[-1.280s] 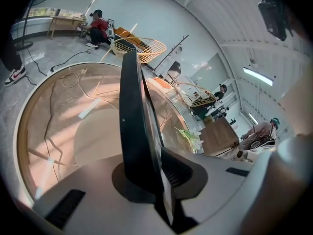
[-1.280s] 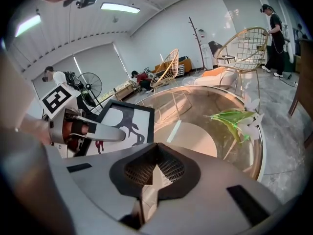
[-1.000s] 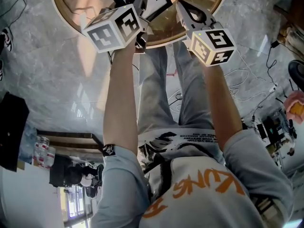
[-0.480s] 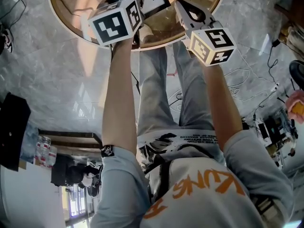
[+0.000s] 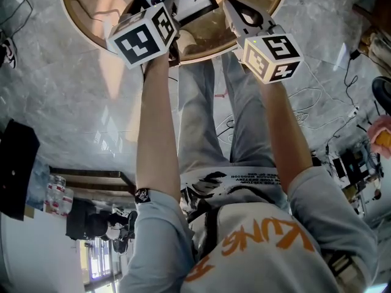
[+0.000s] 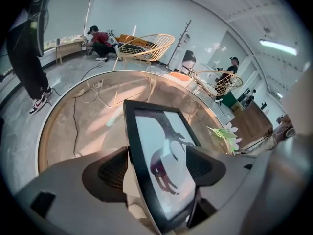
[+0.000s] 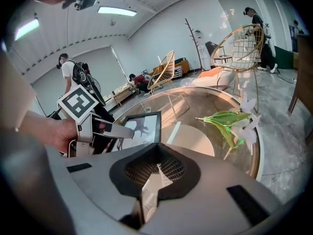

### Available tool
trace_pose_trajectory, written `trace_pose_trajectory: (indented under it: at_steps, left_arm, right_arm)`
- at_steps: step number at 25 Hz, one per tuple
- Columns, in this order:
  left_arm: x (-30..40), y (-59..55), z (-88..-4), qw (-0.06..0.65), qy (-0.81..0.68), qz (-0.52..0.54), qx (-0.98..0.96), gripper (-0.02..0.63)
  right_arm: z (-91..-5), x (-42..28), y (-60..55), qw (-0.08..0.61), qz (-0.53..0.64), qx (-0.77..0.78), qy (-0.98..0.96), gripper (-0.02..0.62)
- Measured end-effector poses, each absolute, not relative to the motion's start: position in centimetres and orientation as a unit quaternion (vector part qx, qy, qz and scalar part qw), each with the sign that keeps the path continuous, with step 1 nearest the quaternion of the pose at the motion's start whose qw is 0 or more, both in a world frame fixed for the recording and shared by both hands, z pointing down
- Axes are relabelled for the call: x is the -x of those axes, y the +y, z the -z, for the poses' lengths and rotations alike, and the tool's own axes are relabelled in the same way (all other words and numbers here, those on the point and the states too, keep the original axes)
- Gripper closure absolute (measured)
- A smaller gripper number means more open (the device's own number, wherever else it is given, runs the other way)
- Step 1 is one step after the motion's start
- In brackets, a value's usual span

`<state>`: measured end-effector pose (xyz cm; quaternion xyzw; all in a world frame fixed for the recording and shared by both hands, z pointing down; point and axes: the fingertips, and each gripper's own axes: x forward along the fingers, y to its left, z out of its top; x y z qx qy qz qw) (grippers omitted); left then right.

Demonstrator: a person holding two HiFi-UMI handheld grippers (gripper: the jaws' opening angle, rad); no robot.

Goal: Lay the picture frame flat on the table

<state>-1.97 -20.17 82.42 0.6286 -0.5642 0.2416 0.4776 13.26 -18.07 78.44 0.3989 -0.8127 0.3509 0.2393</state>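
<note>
Glass top: the round table (image 6: 45, 146) is topped with clear, glossy glass, and a tan rim is run around it.
Picture frame: the picture frame (image 6: 156, 131) is rectangular, with a thin black matte border set round a white sheet on which a dark animal figure is printed. It is seen on the table near the person's edge, its face turned up. Its near end is raised into the left claw, so whether it lies fully flat cannot be told.
Claw, left: the left gripper (image 6: 157, 166) is spread as wide as it gets, its jaws having just been opening. The near end of the frame is taken in between the ribbed dark pads. One pad is seen beside the frame's left border and the other over its glass, and no squeeze is shown.
Claw, right: the right gripper (image 7: 155, 173) is held above the table's near rim with its meshed pads brought together, and nothing is caught between them.
Flower: an artificial flower (image 7: 234, 124) with green leaves and white petals is laid on the glass, well apart from the frame.
</note>
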Motion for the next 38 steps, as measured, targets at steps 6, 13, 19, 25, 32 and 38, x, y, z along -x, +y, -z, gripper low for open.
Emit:
trace_pose_trajectory:
  at_steps: [6, 13, 19, 25, 32, 38]
  left_arm:
    - [2.8, -18.7, -82.0, 0.485, -0.570, -0.224, -0.625, 0.242]
    - [2.4, -16.5, -81.4, 0.506, -0.569, -0.191, -0.620, 0.244]
    - [2.2, -13.9, -80.1, 0.532, -0.553, -0.165, -0.620, 0.287]
    - [3.5, -12.5, -76.7, 0.522, -0.582, -0.132, -0.610, 0.530]
    - [4.6, -12.5, -69.6, 0.491, -0.594, -0.104, -0.628, 0.581]
    - [6.1, -12.3, -63.1, 0.439, -0.626, -0.129, -0.632, 0.584]
  right_arm:
    - [-78.2, -13.0, -18.1, 0.236, -0.350, -0.402, -0.813, 0.597]
    - [-77.5, -11.7, -18.1, 0.237, -0.337, -0.391, -0.823, 0.597]
    - [-76.3, -9.9, -17.2, 0.241, -0.328, -0.378, -0.832, 0.597]
    - [-73.2, -7.3, -16.6, 0.247, -0.317, -0.353, -0.845, 0.597]
    - [-67.2, -4.7, -16.9, 0.248, -0.286, -0.335, -0.863, 0.597]
    - [-61.0, -2.4, -15.9, 0.244, -0.265, -0.312, -0.879, 0.597]
